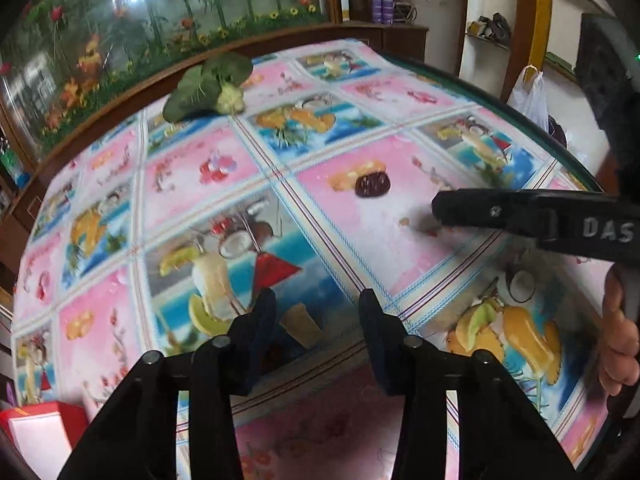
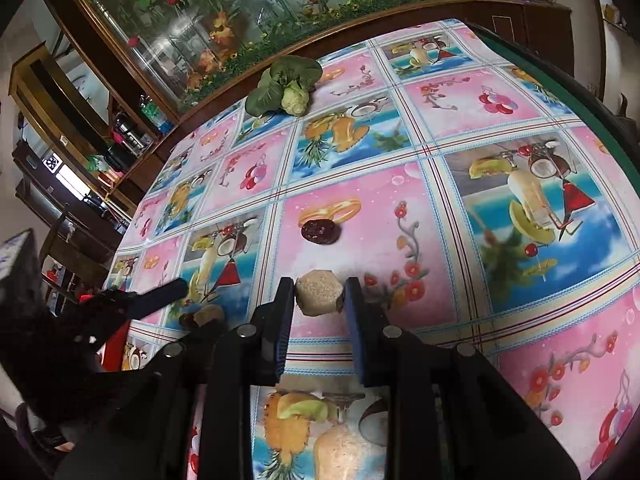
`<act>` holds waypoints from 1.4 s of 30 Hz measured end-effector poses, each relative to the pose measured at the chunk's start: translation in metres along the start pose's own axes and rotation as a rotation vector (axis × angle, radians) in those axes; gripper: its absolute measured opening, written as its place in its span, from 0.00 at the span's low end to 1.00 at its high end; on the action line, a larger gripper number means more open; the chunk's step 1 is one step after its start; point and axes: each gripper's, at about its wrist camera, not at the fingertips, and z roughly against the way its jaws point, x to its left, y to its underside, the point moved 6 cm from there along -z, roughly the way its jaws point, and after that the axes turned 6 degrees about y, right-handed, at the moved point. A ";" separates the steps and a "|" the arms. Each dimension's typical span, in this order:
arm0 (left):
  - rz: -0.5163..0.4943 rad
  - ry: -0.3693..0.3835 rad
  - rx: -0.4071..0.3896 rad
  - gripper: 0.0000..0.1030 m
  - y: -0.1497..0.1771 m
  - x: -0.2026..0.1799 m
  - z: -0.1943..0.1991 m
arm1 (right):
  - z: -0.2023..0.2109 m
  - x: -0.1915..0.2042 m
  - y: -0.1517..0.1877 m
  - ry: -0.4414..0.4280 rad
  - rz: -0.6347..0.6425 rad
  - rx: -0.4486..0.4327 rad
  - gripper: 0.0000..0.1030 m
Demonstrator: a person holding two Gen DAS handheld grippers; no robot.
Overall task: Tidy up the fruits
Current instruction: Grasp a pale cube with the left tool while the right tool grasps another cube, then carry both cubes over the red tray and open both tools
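Note:
In the right wrist view my right gripper (image 2: 320,304) is shut on a tan rough lump (image 2: 319,294), just above the fruit-print tablecloth (image 2: 440,208). A dark red date (image 2: 320,232) lies on a pink square just beyond it. At the left, one of the left gripper's fingers (image 2: 160,298) hangs over a second tan piece (image 2: 210,314) and a dark red fruit (image 2: 186,320). In the left wrist view my left gripper (image 1: 318,316) is open. The tan piece (image 1: 300,324) lies between its fingers, nearer the left one and untouched. The date (image 1: 372,186) lies farther off, by the right gripper's fingers (image 1: 480,210).
A leafy green vegetable (image 1: 208,88) lies at the table's far edge, in front of a flower-painted glass cabinet (image 1: 160,12). A red box (image 1: 36,420) sits off the near left corner. A person's hand (image 1: 620,340) shows at the right edge. The green table rim (image 2: 580,120) curves along the right.

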 end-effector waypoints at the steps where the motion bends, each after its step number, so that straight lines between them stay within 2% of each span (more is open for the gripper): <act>1: 0.004 0.002 0.002 0.37 0.001 0.000 -0.002 | -0.001 0.000 0.000 -0.006 -0.001 0.003 0.27; 2: 0.010 0.009 0.004 0.31 0.002 0.000 -0.003 | -0.002 0.001 0.000 -0.010 -0.003 0.007 0.27; 3: 0.019 0.025 0.000 0.29 0.003 -0.001 -0.004 | -0.002 0.001 0.001 -0.011 -0.004 0.009 0.27; 10: 0.049 0.052 -0.023 0.21 0.007 -0.004 -0.002 | -0.003 0.002 0.002 -0.018 -0.006 0.016 0.27; 21: 0.087 0.057 -0.044 0.20 0.025 -0.016 0.011 | -0.008 0.002 0.003 -0.009 0.008 0.021 0.27; 26: 0.150 0.050 -0.091 0.20 0.037 -0.018 0.040 | -0.012 0.003 0.005 -0.015 0.017 0.032 0.27; 32: 0.245 -0.014 -0.204 0.20 0.066 -0.004 0.117 | -0.008 0.007 0.002 -0.014 0.042 -0.010 0.27; 35: 0.307 -0.077 -0.258 0.20 0.091 0.017 0.158 | -0.002 0.014 0.001 -0.019 0.067 -0.054 0.27; 39: 0.406 -0.203 -0.284 0.19 0.126 0.064 0.201 | 0.006 0.043 0.006 -0.090 0.116 -0.090 0.27; 42: 0.482 -0.290 -0.277 0.19 0.157 0.107 0.226 | 0.010 0.085 0.017 -0.173 0.170 -0.088 0.27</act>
